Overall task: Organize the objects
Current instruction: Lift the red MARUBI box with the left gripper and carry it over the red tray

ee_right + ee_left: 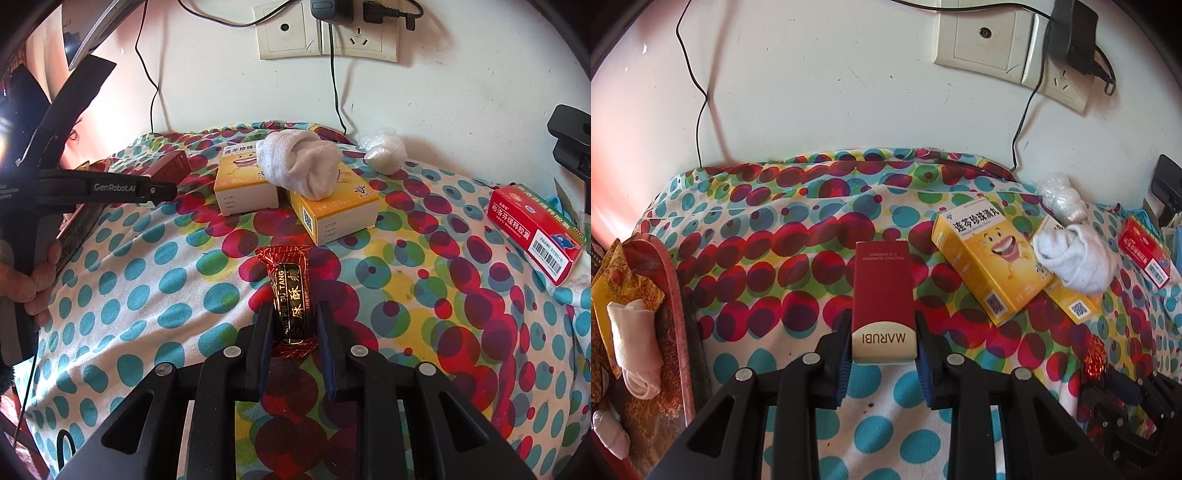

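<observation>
My left gripper (884,325) is shut on a dark red MARUBI box (882,291), its pads pressing both long sides just above the spotted cloth. To its right lie two yellow medicine boxes (988,260) with a rolled white sock (1078,258) resting on them. My right gripper (293,314) is shut on a red-wrapped candy (291,299) with a black and gold label. In the right wrist view the yellow boxes (332,210) and the sock (301,164) lie beyond the candy, and the red box (171,164) shows past the left tool.
A red and white medicine box (535,230) lies at the right, also seen as the box (1145,254) in the left wrist view. A white plastic bundle (384,153) sits by the wall. A red tray (670,280) at the left edge holds a rolled pale sock (635,343). Cables hang from wall sockets (328,31).
</observation>
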`<action>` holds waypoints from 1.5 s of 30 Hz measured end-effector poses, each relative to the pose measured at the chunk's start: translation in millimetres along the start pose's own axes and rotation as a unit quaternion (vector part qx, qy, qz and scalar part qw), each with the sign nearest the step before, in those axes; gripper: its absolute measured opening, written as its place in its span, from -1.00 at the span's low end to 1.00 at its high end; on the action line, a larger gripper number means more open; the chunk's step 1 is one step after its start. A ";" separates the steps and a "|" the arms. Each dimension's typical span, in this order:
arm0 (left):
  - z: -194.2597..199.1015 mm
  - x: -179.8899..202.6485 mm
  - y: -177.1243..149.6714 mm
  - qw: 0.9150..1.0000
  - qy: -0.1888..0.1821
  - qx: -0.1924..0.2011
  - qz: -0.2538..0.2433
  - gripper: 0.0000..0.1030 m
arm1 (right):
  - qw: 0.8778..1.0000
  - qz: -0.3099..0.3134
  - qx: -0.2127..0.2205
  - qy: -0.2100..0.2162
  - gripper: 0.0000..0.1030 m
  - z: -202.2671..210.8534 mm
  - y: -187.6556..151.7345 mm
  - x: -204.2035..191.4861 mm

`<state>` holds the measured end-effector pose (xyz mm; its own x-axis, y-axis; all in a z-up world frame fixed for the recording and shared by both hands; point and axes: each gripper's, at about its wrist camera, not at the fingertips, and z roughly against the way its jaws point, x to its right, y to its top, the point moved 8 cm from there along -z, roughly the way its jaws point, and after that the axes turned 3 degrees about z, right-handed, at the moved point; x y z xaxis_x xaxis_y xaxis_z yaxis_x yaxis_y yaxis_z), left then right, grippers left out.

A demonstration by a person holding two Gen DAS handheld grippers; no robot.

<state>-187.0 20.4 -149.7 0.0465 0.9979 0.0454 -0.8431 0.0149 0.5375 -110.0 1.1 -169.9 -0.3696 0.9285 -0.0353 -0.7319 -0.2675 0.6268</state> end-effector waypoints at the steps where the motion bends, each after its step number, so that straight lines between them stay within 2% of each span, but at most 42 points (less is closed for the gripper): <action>1: 2.0 -0.7 -1.4 1.000 0.002 0.001 -0.001 -0.43 | 1.000 0.001 0.000 -0.001 -0.58 -0.2 0.2 -0.3; 22: 68.0 -19.5 -36.8 0.999 0.020 0.036 -0.019 -0.43 | 0.999 0.023 -0.004 -0.024 -0.57 -3.1 1.8 -5.7; 45: 125.9 -121.4 -68.7 0.996 0.054 0.054 0.037 -0.43 | 0.999 0.031 -0.005 -0.032 -0.57 -4.3 2.6 -7.5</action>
<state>-67.3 -109.6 -86.1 -0.0766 0.9971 -0.0004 -0.7789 -0.0596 0.6243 -111.6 -7.7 -171.4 -0.3776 0.9244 0.0532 -0.7149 -0.3276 0.6177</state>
